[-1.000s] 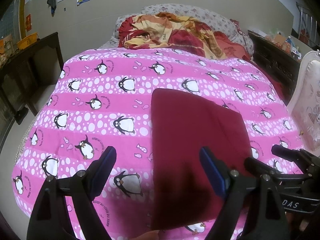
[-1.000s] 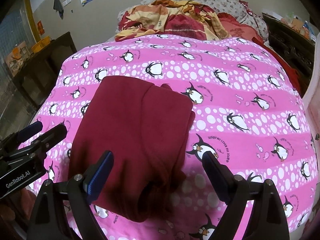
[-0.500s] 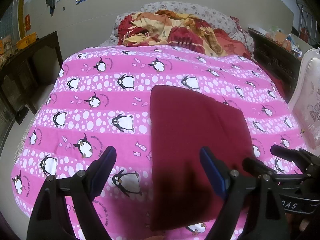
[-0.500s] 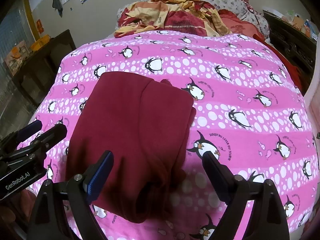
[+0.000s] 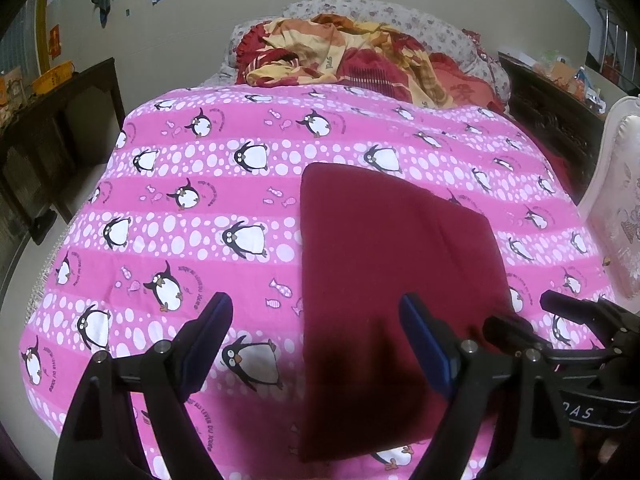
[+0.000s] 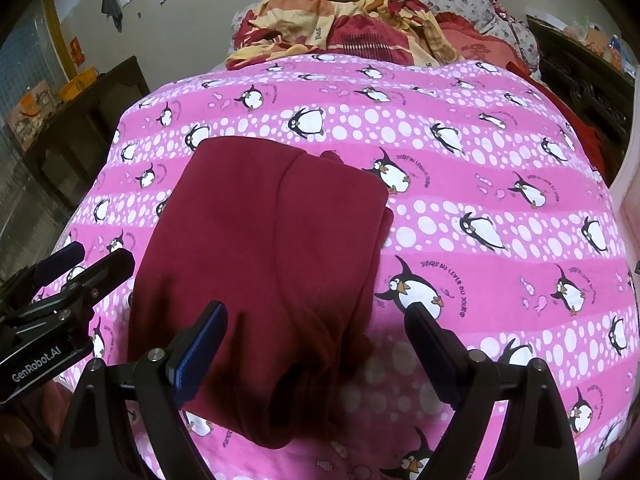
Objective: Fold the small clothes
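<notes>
The left claw hangs with its fingers wide apart and nothing between the pads, above the near left edge of the folded dark red garment. The right claw is likewise spread and empty, over the garment's near right corner. The garment lies flat on the pink penguin-print quilt of the bed, with a crumpled red and yellow blanket at the far end.
</notes>
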A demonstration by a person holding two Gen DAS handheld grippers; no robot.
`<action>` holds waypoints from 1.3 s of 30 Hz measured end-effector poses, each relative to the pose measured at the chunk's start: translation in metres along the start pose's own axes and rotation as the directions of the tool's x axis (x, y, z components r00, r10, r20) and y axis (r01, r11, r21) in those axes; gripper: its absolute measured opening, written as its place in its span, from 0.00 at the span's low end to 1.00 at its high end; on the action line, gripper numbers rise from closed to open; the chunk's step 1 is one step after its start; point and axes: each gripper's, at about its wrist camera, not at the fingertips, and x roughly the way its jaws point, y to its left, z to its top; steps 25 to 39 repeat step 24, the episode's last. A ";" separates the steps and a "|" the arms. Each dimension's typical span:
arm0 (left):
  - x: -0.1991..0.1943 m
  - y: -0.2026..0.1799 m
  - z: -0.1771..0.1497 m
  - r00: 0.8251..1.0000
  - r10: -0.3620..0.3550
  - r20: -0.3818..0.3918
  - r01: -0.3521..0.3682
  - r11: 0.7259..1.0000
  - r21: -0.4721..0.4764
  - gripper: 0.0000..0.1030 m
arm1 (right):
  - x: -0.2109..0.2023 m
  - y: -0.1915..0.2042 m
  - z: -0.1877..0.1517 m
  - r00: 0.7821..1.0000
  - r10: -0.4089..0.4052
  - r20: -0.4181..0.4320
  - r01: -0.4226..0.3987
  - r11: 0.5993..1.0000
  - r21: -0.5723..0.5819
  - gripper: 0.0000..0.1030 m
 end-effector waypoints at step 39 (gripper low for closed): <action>0.012 0.004 0.001 1.000 -0.006 -0.015 0.006 1.000 0.009 0.82 | 0.005 -0.001 0.002 1.000 0.020 -0.007 -0.020 1.000 -0.005 0.90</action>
